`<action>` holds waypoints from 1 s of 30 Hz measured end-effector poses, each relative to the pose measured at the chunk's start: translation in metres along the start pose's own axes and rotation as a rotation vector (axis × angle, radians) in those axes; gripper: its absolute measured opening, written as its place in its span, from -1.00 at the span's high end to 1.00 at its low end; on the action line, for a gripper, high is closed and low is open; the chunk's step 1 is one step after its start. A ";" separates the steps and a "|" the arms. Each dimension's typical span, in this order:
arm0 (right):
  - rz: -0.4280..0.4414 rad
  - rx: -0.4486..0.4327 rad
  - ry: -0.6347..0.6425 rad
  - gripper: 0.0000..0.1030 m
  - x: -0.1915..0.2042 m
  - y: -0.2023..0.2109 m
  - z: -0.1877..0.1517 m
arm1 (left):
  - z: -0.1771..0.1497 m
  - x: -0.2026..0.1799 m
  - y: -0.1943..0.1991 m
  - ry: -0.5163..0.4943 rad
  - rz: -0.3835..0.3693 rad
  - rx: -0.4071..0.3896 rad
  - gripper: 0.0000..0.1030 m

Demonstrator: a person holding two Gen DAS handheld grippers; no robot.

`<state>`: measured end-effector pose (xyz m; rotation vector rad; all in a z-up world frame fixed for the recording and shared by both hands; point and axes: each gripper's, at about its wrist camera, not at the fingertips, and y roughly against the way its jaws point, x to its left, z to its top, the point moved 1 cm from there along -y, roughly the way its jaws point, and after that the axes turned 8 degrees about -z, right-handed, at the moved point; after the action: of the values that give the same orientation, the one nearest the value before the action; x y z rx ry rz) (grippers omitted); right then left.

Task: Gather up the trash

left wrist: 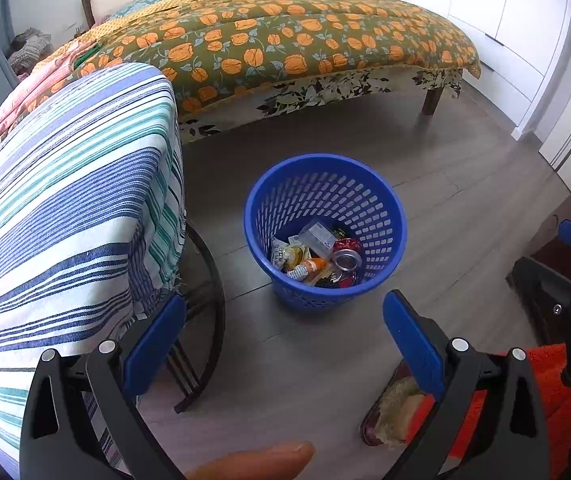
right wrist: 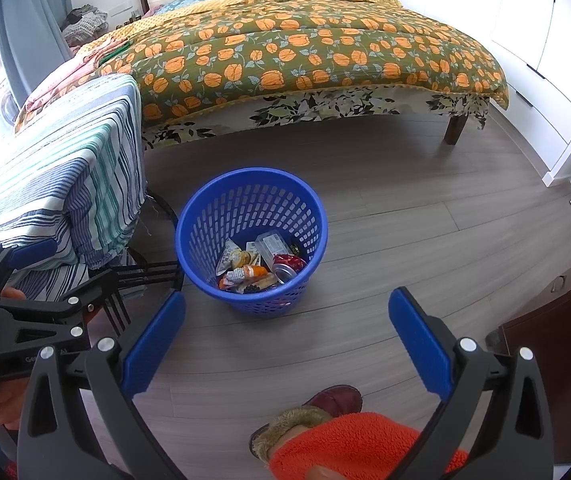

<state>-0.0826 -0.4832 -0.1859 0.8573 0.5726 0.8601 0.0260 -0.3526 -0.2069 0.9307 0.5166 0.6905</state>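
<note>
A blue perforated basket [left wrist: 273, 204] stands on the grey wood floor and also shows in the right wrist view [right wrist: 201, 220]. Inside lie trash items: a crushed red can [left wrist: 347, 262], a clear plastic box [left wrist: 317, 236] and snack wrappers [left wrist: 293, 256]. The same can [right wrist: 289, 266] and wrappers [right wrist: 237, 260] show in the right wrist view. My left gripper [left wrist: 285, 316] is open and empty, held above the floor in front of the basket. My right gripper [right wrist: 287, 312] is open and empty, also in front of the basket.
A bed [right wrist: 305, 52] with an orange-flowered quilt stands behind the basket. A striped cloth [left wrist: 65, 208] covers a black-framed stand [left wrist: 205, 320] to the left. My slippered foot and orange trouser leg [right wrist: 349, 440] are at the bottom. White cupboards [right wrist: 545, 40] line the right wall.
</note>
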 end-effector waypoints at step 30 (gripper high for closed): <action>0.001 0.004 0.009 -0.91 0.004 -0.001 -0.003 | -0.001 0.002 0.000 -0.001 0.004 0.001 -0.90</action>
<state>-0.0827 -0.4791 -0.1890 0.8579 0.5817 0.8646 0.0266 -0.3509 -0.2074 0.9332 0.5143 0.6929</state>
